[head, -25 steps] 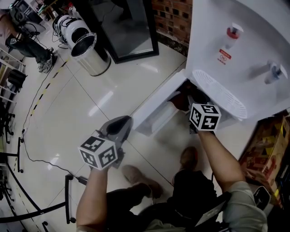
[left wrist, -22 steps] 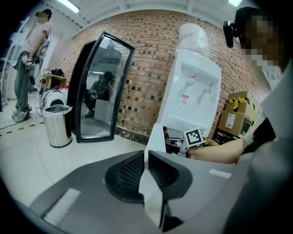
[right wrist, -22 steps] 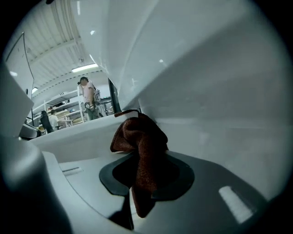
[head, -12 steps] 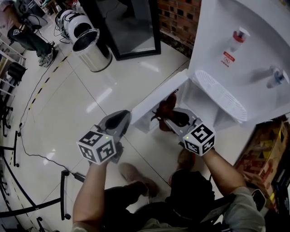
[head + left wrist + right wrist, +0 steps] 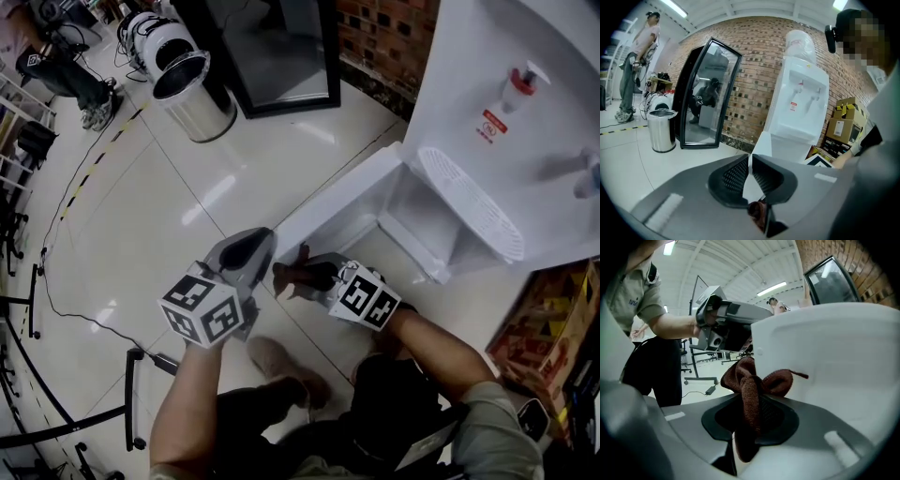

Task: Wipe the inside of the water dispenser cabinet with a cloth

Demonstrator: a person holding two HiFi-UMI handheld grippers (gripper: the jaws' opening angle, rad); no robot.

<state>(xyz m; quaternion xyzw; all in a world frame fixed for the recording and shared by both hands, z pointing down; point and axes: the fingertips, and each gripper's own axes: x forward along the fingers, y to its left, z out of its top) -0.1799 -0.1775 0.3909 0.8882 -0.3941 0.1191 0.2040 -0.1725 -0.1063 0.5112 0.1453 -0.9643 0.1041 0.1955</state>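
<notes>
Gleaming tiled floor (image 5: 169,234) around open cabinet (image 5: 412,202).

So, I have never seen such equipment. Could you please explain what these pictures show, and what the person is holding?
There is no robot here. A person holds a two-jaw gripper in each hand. The cubes with square markers are parts of the grippers. The head view comes from a camera on the person's head, looking down. The other two views come from cameras riding on the grippers. On the tiled floor stand a white water dispenser, with its lower cabinet door open, and a metal bin. The right gripper is shut on a dark brown cloth, near the door's edge. The left gripper is shut and empty.
</notes>
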